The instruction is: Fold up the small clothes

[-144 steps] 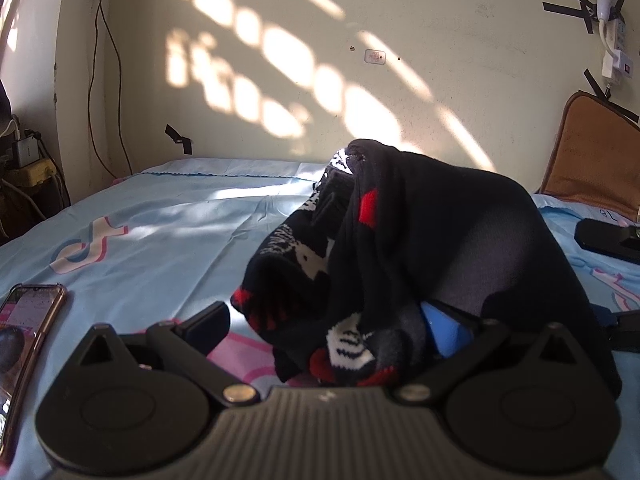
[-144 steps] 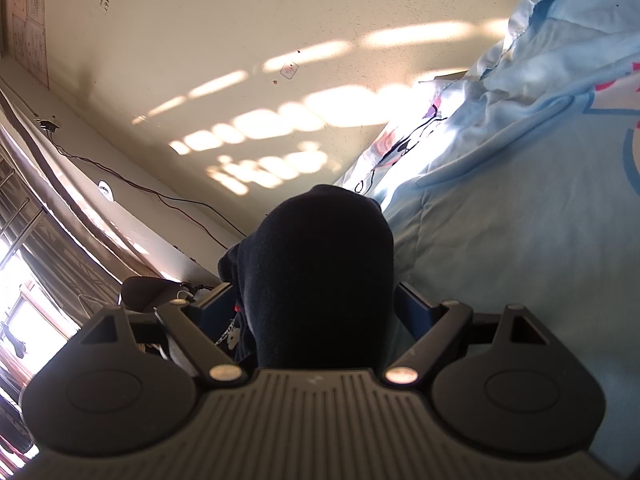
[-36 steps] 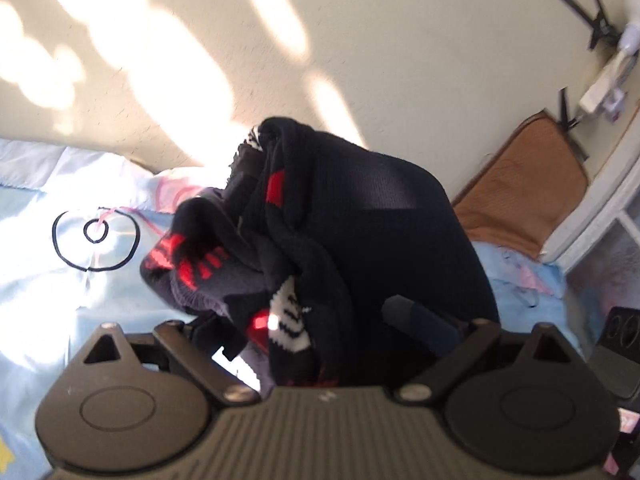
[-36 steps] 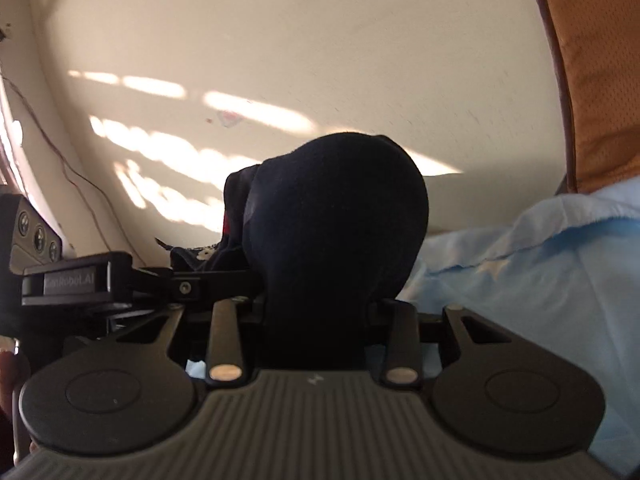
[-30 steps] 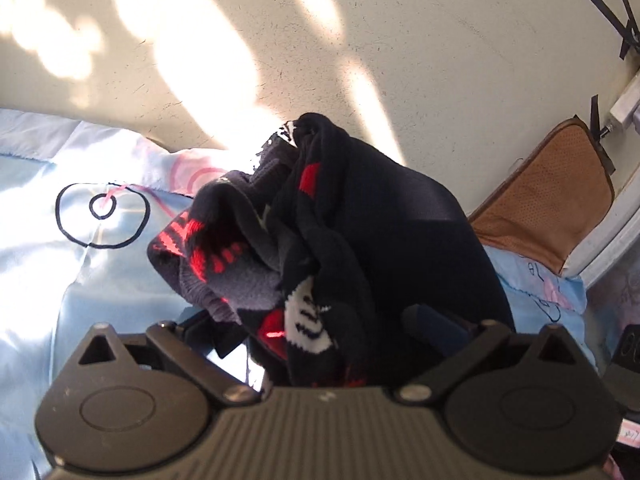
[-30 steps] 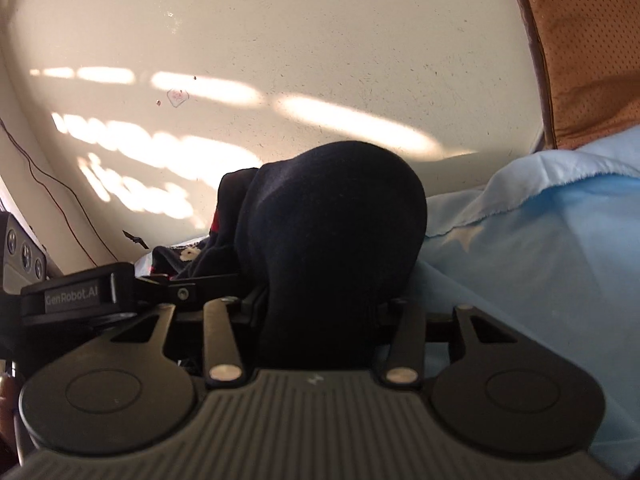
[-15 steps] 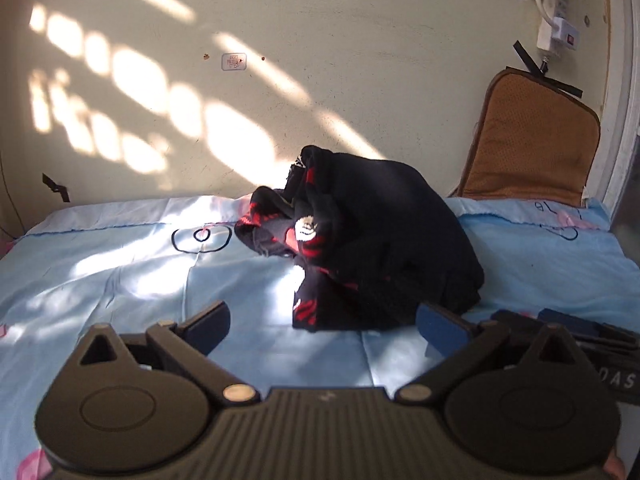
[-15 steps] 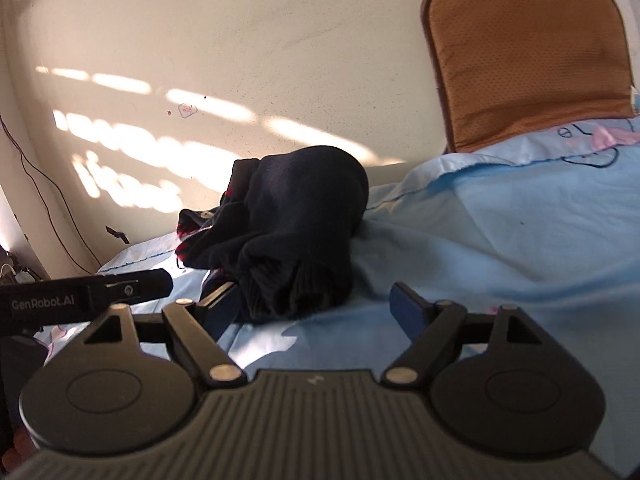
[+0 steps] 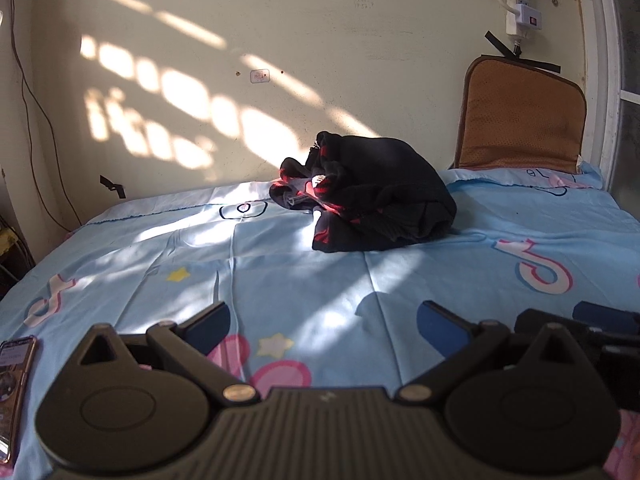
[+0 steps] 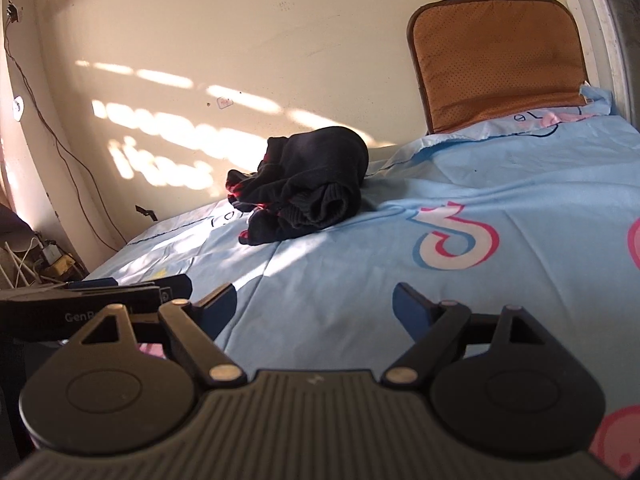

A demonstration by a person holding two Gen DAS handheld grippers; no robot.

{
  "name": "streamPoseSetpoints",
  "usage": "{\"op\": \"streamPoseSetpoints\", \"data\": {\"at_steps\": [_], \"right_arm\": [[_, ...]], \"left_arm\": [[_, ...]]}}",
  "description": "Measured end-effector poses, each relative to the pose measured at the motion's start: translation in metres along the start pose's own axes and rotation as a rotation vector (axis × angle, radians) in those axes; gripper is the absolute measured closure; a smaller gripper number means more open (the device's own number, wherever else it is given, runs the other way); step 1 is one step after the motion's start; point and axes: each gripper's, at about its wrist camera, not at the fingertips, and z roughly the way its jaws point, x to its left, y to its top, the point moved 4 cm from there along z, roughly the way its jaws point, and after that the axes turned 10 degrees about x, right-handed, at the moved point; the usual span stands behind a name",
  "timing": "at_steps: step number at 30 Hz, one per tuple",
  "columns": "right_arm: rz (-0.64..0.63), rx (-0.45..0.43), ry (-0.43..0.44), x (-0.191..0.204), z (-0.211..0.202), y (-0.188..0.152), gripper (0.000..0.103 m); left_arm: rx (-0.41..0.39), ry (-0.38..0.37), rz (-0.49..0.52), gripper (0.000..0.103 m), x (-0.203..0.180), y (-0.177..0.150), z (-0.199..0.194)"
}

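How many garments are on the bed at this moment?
1. A bundled black sweater with red and white pattern lies on the blue sheet near the wall, beyond both open grippers; whether smaller pieces are tucked inside cannot be told.

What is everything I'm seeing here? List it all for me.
Knitted garment: one, black with red and white pattern, bundled at the far side of the bed near the wall.
Bedsheet: one, light blue with pink prints, covering the bed.
Cushion: one, brown, upright against the wall, far right.
Phone: one, pinkish case, on the sheet at the left edge.
Power strip: one, white, on the wall, top right.
Left hand-held gripper: black, blue pads, open, empty.
Right hand-held gripper: same, open, empty.
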Motion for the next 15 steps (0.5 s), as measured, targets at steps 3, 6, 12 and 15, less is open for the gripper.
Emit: {"op": "streamPoseSetpoints", "data": {"at_steps": [3,6,12,15], "right_arm": [[-0.010,-0.013,0.014,0.007,-0.010,-0.003,0.015],[-0.022,-0.015,0.018,0.011,-0.015,-0.007,0.015],[-0.014,-0.012,0.018,0.015,-0.019,-0.013,0.015],[-0.011,-0.012,0.015,0.017,-0.022,-0.015,0.015]], "left_arm": [[-0.004,0.014,-0.023,0.000,0.004,-0.004,-0.009],[0.004,0.042,-0.033,0.000,0.008,-0.008,-0.014],[0.033,0.084,-0.026,0.000,0.013,-0.016,-0.018],[0.038,0.096,-0.020,0.000,0.014,-0.020,-0.020]]}}
